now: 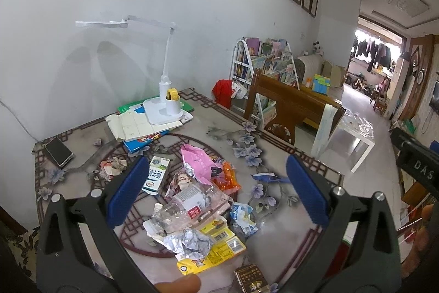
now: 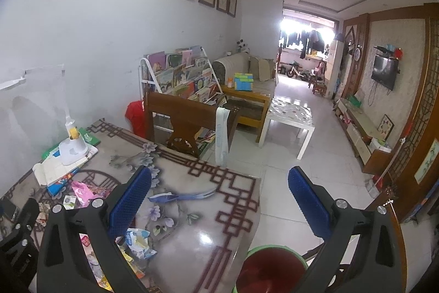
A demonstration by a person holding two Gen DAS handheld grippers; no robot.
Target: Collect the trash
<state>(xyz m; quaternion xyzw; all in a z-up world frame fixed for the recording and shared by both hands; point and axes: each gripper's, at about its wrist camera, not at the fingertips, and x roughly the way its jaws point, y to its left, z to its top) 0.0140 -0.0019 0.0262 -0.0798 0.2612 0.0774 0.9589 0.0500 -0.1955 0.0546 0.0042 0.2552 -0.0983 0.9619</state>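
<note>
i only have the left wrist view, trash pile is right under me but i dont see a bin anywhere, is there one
Observer: Yes. The right wrist view shows a bin with a green rim and dark red inside, on the floor just past the table edge.
Operator: anything in it yet
Observer: The part of its inside that shows looks bare.
Operator: where's the right gripper, i only catch a black bit of it
Observer: The right gripper is open and holds nothing, aimed over the table corner with the bin below it.
Operator: and mine
Observer: The left gripper is open too, above the crushed bottle.
</note>
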